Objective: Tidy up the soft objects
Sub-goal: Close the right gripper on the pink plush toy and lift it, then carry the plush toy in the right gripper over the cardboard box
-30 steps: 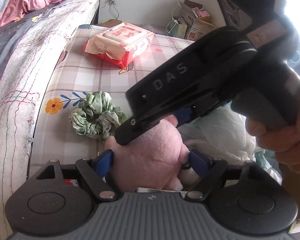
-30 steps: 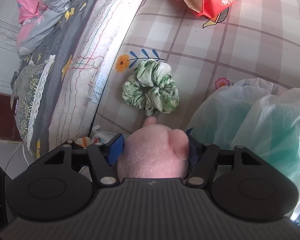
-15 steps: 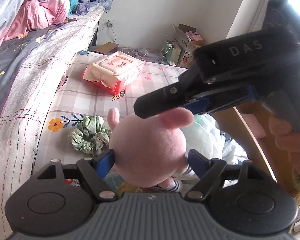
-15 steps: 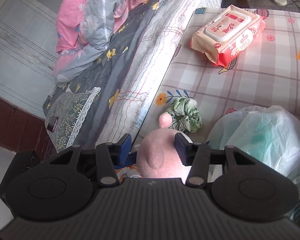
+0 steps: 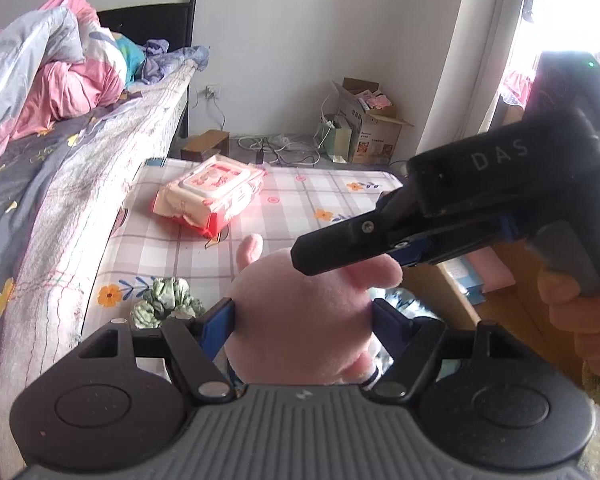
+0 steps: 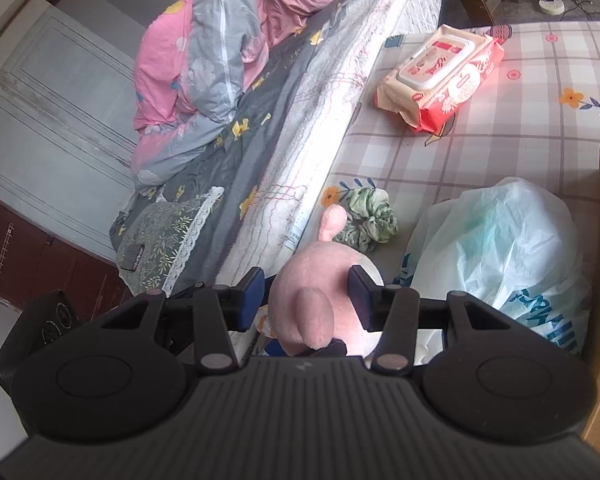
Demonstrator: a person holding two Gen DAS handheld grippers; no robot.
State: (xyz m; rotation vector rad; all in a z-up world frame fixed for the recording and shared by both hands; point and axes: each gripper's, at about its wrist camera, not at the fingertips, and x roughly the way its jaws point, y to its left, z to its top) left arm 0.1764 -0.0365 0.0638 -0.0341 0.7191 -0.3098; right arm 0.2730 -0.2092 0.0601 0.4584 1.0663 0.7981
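The pink plush toy (image 5: pixel 300 316) is held clear above the worktop (image 5: pixel 300 200), gripped between both tools: the left hand-held gripper (image 5: pixel 302 320), its jaws closing, is pressed on the round, fuzzy body, and the right hand-held gripper (image 6: pixel 306 296) is clamped across it. A crinkled green scrunchie (image 6: pixel 368 216) lies at 12 o'clock from the right one, nearer it.

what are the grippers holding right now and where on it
Both hold the pink plush toy. The left gripper, jaws closing, squeezes its round body from both sides; the right gripper clamps its upper part, near the ear.
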